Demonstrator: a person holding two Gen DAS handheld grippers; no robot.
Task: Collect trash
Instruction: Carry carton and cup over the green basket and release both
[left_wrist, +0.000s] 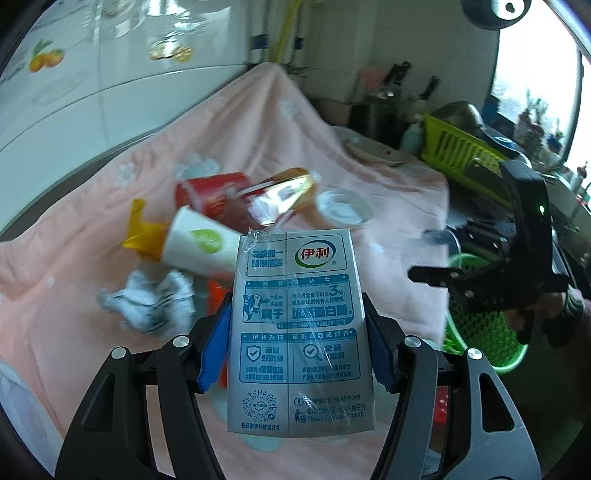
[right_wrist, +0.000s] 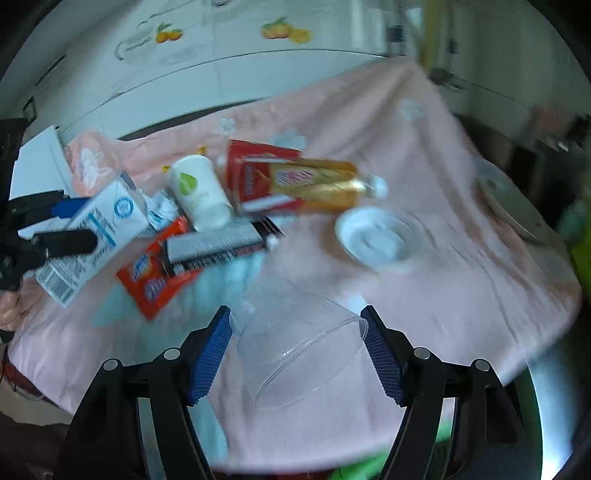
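Note:
My left gripper (left_wrist: 297, 332) is shut on a silver-blue milk carton (left_wrist: 295, 328) and holds it upright above the pink cloth (left_wrist: 74, 266); it also shows in the right wrist view (right_wrist: 99, 229). My right gripper (right_wrist: 297, 339) is shut on a clear plastic cup (right_wrist: 299, 343) lying on its side between the pads. On the cloth lie a white paper cup (left_wrist: 199, 243), a red box (left_wrist: 214, 195), a gold wrapper (left_wrist: 284, 195), crumpled paper (left_wrist: 151, 302), a clear lid (right_wrist: 380, 236) and an orange-red packet (right_wrist: 155, 266).
A green mesh basket (left_wrist: 480, 325) stands off the cloth's right edge, below the right gripper (left_wrist: 443, 277) as seen from the left wrist. A yellow-green crate (left_wrist: 458, 155), a plate (left_wrist: 373, 151) and kitchen clutter lie behind. White tiled wall at the back.

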